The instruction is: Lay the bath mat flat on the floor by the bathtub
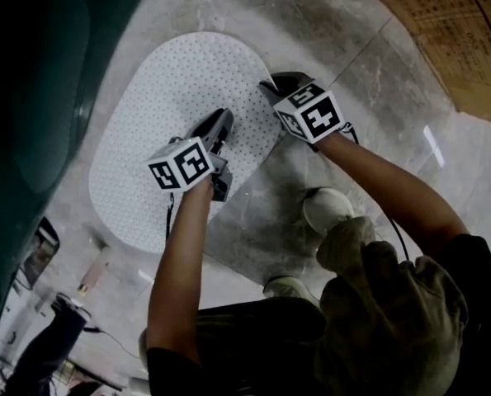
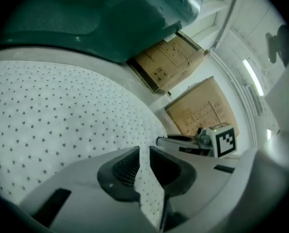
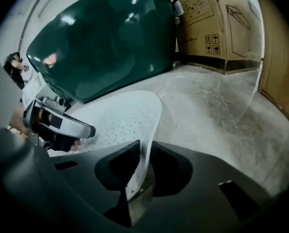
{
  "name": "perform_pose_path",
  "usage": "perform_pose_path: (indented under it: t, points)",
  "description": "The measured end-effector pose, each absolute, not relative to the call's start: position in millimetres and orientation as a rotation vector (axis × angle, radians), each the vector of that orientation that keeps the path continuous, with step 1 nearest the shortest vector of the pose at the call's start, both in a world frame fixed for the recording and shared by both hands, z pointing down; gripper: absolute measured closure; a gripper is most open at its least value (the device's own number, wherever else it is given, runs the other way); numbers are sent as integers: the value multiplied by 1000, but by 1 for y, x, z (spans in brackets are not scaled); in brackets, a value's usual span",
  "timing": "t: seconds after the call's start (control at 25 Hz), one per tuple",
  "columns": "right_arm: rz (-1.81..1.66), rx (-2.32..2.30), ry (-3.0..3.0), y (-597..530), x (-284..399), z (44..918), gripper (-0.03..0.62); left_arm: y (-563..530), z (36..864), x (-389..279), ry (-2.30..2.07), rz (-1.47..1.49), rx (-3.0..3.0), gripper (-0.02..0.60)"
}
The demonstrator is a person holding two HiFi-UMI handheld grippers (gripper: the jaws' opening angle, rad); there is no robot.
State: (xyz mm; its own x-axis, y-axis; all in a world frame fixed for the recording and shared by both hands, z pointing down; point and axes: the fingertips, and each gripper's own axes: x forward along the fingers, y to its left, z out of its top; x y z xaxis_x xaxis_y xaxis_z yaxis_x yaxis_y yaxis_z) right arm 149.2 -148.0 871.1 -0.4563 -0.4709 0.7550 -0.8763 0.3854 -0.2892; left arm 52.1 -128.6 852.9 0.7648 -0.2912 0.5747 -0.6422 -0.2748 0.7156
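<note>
The white dotted bath mat lies on the grey floor beside the dark green bathtub. My left gripper is shut on the mat's near edge, and a lifted strip of mat runs between its pads at the left gripper. My right gripper is shut on the same long edge further along. In the right gripper view the mat curls up into the right gripper. The tub rises just behind the mat.
Cardboard boxes lean against the wall past the tub's end, and the boxes also show in the right gripper view. The person's shoe stands on the stone floor just by the mat's near edge.
</note>
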Motion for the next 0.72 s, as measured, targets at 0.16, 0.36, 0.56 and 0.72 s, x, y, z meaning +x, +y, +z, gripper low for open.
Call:
perform_pose_path:
  t: [0.16, 0.36, 0.56, 0.72]
  points:
    - [776, 1282, -1902, -149, 172, 875, 431, -113, 869, 38, -744, 459, 1835, 512]
    - [677, 1386, -1967, -154, 180, 864, 566, -93, 879, 24, -738, 499, 1830, 514]
    - [702, 1163, -2059, -145, 147, 878, 571, -92, 879, 21, -748, 490, 1846, 537]
    - [709, 1118, -2042, -145, 143, 864, 571, -83, 867, 9, -733, 521, 1855, 552]
